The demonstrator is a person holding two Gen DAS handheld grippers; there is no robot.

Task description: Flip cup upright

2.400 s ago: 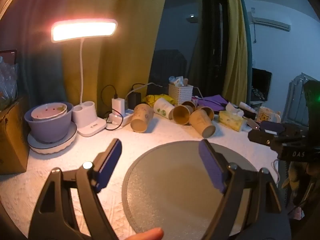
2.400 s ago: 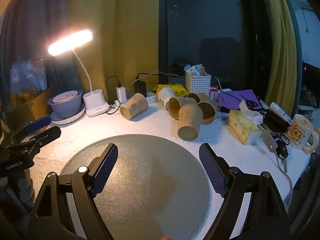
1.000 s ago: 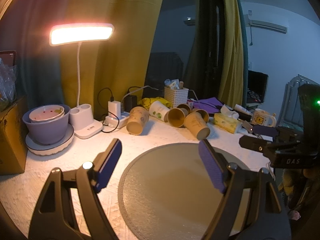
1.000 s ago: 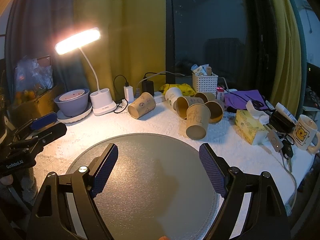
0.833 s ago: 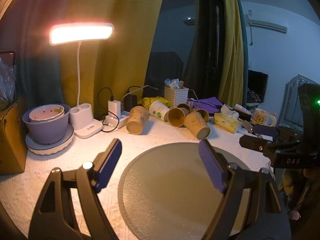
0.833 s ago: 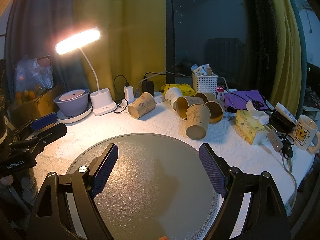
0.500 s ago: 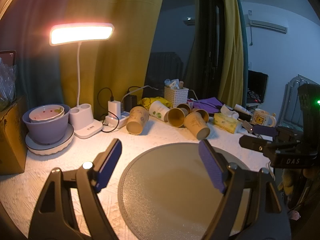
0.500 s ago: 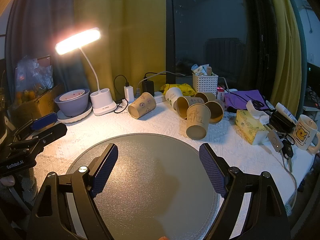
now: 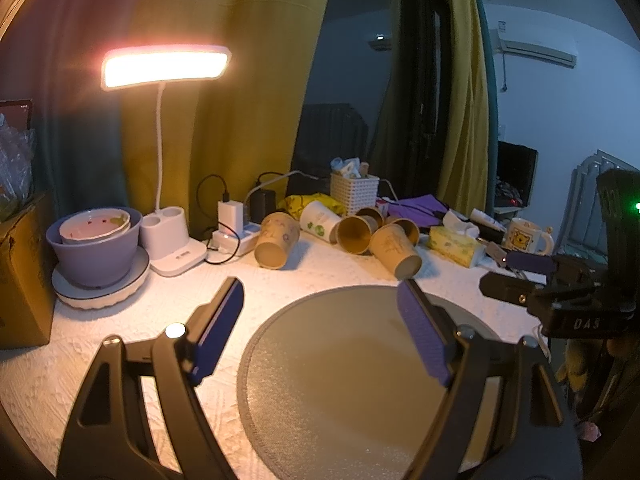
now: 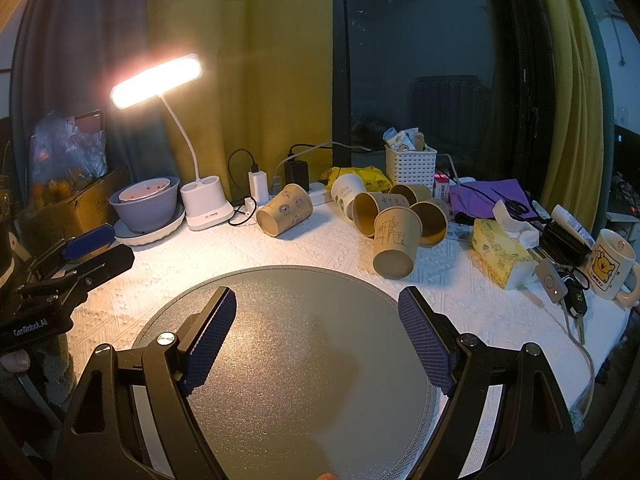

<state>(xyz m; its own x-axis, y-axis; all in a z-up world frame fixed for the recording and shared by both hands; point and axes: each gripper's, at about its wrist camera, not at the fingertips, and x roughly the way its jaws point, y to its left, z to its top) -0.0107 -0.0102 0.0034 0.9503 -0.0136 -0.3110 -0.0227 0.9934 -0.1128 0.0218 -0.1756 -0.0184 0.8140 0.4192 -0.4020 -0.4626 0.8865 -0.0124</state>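
Almost no change from half a second ago. Left gripper (image 9: 320, 334) and right gripper (image 10: 318, 338) still low in the frame over the round grey mat (image 10: 304, 360), jaws wide open, holding nothing. Nearest paper cup (image 10: 394, 242) still on its side on the counter (image 10: 240, 248), right of middle, past the mat. Other cups (image 10: 285, 210) down behind it. No flip started yet.

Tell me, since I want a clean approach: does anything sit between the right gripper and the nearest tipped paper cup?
Nothing visible does. Between the right gripper and the nearest tipped cup lie only the bare grey round mat and white tablecloth. Other tipped cups lie behind it.
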